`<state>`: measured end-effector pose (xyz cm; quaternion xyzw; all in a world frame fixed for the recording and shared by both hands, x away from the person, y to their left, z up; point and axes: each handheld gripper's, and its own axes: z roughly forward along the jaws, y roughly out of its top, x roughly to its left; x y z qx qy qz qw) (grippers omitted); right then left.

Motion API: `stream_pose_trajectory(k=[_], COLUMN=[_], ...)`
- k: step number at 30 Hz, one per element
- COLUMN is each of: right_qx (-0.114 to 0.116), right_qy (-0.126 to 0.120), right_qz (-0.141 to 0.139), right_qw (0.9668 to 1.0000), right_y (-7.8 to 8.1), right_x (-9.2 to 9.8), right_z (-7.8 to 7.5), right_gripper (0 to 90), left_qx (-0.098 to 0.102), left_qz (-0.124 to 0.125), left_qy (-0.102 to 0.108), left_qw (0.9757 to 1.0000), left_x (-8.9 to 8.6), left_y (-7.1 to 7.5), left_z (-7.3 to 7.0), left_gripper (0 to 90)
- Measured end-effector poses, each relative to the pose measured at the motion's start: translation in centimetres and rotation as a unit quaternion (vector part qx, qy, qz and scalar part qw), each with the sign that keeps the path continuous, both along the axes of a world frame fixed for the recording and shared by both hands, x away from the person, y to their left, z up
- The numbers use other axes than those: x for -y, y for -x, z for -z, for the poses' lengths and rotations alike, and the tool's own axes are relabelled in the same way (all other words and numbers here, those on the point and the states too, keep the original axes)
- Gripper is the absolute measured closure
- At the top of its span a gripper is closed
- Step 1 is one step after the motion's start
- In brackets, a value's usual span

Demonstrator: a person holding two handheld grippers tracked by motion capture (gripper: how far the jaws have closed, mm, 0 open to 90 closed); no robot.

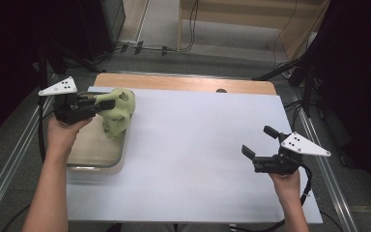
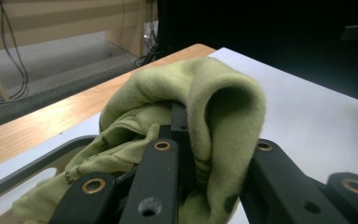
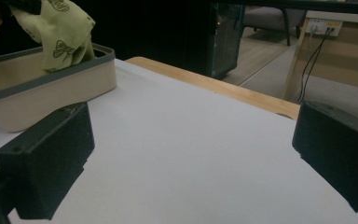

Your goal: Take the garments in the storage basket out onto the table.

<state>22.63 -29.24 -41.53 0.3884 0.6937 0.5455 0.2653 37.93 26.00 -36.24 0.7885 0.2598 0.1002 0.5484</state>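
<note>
my left tongs (image 1: 110,103) are clamped on the green cloth (image 1: 118,113), which hangs from them above the tray (image 1: 96,159); my right tongs (image 1: 260,141) gape, nothing between, over the table (image 1: 193,145).

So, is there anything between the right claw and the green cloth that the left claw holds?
Nothing visible: bare white sheet lies between the open right claw and the green cloth, which the left claw grips over the bin.
</note>
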Motion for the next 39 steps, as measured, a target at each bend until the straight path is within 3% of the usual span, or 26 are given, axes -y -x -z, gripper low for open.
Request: stream_pose_trajectory(k=[11, 21, 26, 39], right_qx=[0.0, 0.003, 0.004, 0.003], right_qy=[-0.002, -0.003, -0.003, -0.006], right_qz=[0.002, 0.002, 0.003, 0.003], right_qw=[1.0, 1.0, 1.0, 1.0], right_y=[0.1, 0.2, 0.2, 0.2], right_x=[0.1, 0.3, 0.4, 0.5], right_z=[-0.1, -0.2, -0.2, -0.2], right_gripper=[0.0, 0.0, 0.0, 0.0], left_qx=[0.017, 0.022, 0.021, 0.017], left_qz=[0.032, 0.062, 0.081, 0.117], left_qy=[0.018, 0.002, 0.004, -0.014], left_qw=[0.9992, 0.9978, 0.9965, 0.9928], left_x=[1.4, 3.5, 4.4, 7.4], left_y=[0.3, 0.4, 0.4, 0.0], left_z=[-1.5, -2.2, -2.2, -2.6], left_gripper=[81.1, 81.1, 81.1, 81.0])
